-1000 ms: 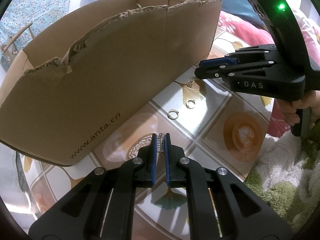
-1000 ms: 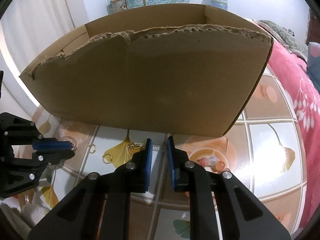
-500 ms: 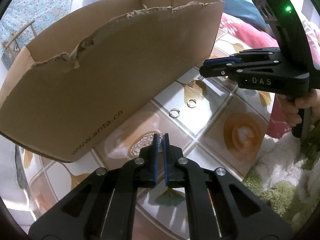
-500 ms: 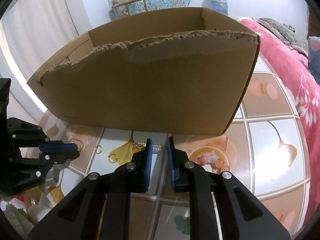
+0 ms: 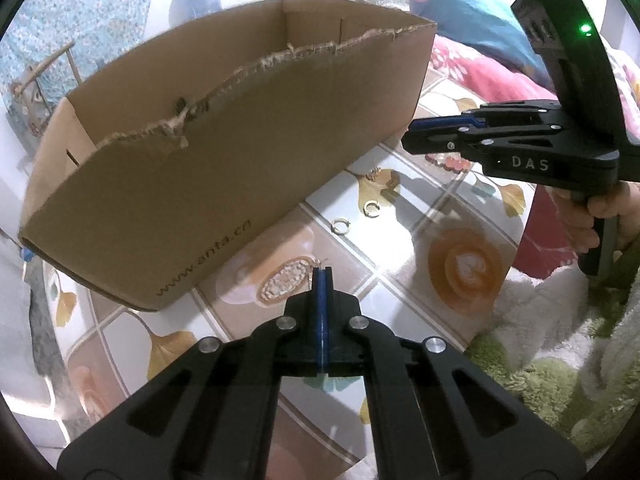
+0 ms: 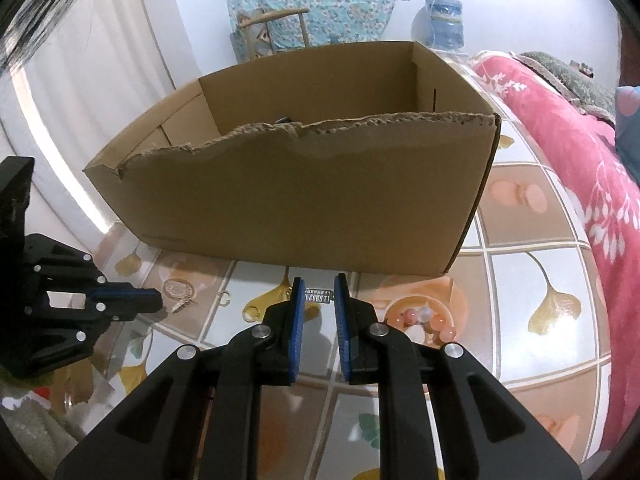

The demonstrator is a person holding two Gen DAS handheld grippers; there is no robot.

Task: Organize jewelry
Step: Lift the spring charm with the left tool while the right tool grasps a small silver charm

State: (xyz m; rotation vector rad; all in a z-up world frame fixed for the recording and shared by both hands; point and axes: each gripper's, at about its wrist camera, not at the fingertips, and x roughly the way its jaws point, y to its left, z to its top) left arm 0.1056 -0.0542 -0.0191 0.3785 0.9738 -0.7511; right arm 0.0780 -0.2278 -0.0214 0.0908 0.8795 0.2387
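The left gripper (image 5: 322,276) is pinching a small silver earring (image 6: 182,304) just above the table (image 5: 404,276), while the right gripper (image 6: 318,294) is hanging slack over another piece (image 6: 318,296), and next, I reckon, comes a lift over the cardboard box (image 5: 240,152) wall.

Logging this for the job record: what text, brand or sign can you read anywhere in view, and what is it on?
"www.anta.cn", printed on the near lower wall of the cardboard box.
"DAS", white letters on the side of the right tongs.
A lit green lamp, no text, on the right tongs' housing.
The water bottle label is too blurred to read.
Nothing else legible.
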